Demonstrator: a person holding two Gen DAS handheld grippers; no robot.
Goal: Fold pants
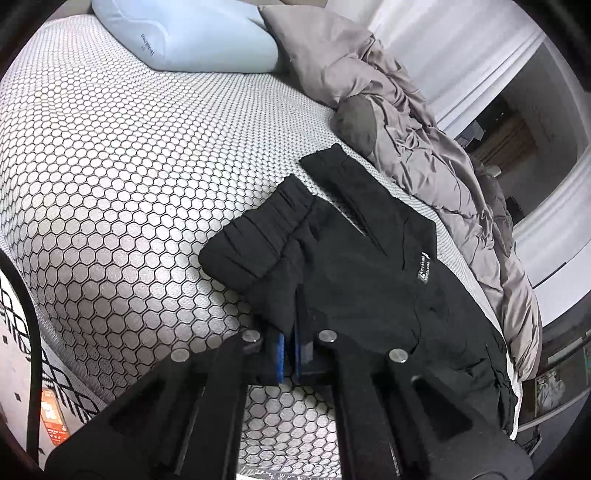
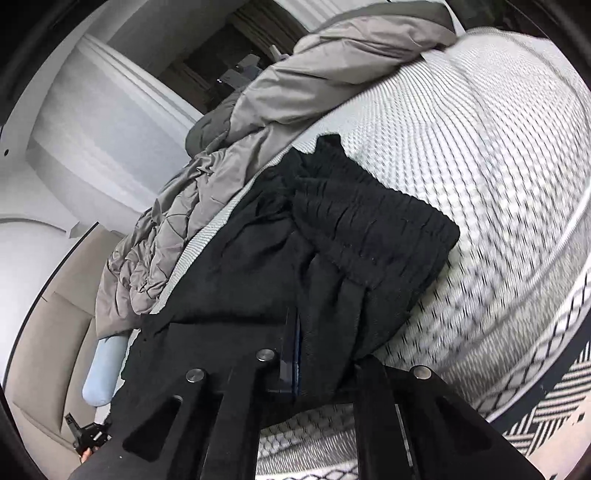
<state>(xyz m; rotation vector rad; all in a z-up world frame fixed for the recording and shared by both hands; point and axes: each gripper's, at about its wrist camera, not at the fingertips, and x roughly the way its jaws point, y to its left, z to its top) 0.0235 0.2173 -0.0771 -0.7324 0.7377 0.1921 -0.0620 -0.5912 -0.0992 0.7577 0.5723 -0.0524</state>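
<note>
While both my tongs pinch black cloth | left gripper (image 1: 290,325) clamped on pants (image 1: 354,266) | right gripper (image 2: 295,332) likewise | pants lie along mattress (image 1: 110,166) edge beside grey duvet (image 1: 424,155).

In the left wrist view we find the pants (image 1: 351,254) lying on the mattress (image 1: 110,166), reaching from centre toward 4 o'clock, with the left gripper (image 1: 295,314) at their near edge at 6 o'clock. The pillow (image 1: 192,33) sits at 11 o'clock — the duvet (image 1: 424,147) runs along the mattress edge from 1 to 4 o'clock, just beyond the pants.
</note>
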